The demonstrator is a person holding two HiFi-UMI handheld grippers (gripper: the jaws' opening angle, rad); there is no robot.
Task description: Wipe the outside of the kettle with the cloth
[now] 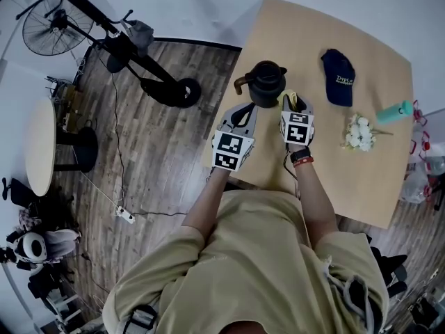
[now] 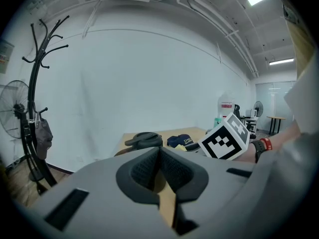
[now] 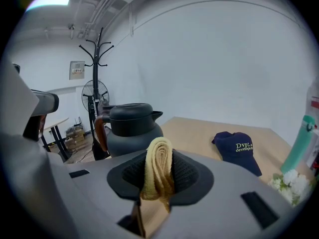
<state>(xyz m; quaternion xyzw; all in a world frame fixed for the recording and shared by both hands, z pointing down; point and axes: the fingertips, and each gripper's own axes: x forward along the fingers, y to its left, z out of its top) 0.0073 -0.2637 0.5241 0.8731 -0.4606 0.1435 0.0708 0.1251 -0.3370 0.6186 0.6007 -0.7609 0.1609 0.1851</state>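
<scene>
A dark grey kettle (image 1: 266, 82) with a brown handle stands upright near the wooden table's left edge; it also shows in the right gripper view (image 3: 130, 131), and its lid (image 2: 143, 139) in the left gripper view. My right gripper (image 3: 158, 176) is shut on a folded yellow cloth (image 3: 158, 171) and sits just right of the kettle, apart from it. The cloth (image 1: 292, 99) peeks out ahead of that gripper in the head view. My left gripper (image 2: 159, 171) is shut with nothing between its pads, near the table's front edge (image 1: 241, 114) below the kettle.
A navy cap (image 1: 338, 77), a bunch of white flowers (image 1: 359, 132) and a teal bottle (image 1: 395, 110) lie on the table (image 1: 361, 179) to the right. A coat stand (image 1: 104, 26) and a fan (image 1: 52, 26) stand on the wooden floor at left.
</scene>
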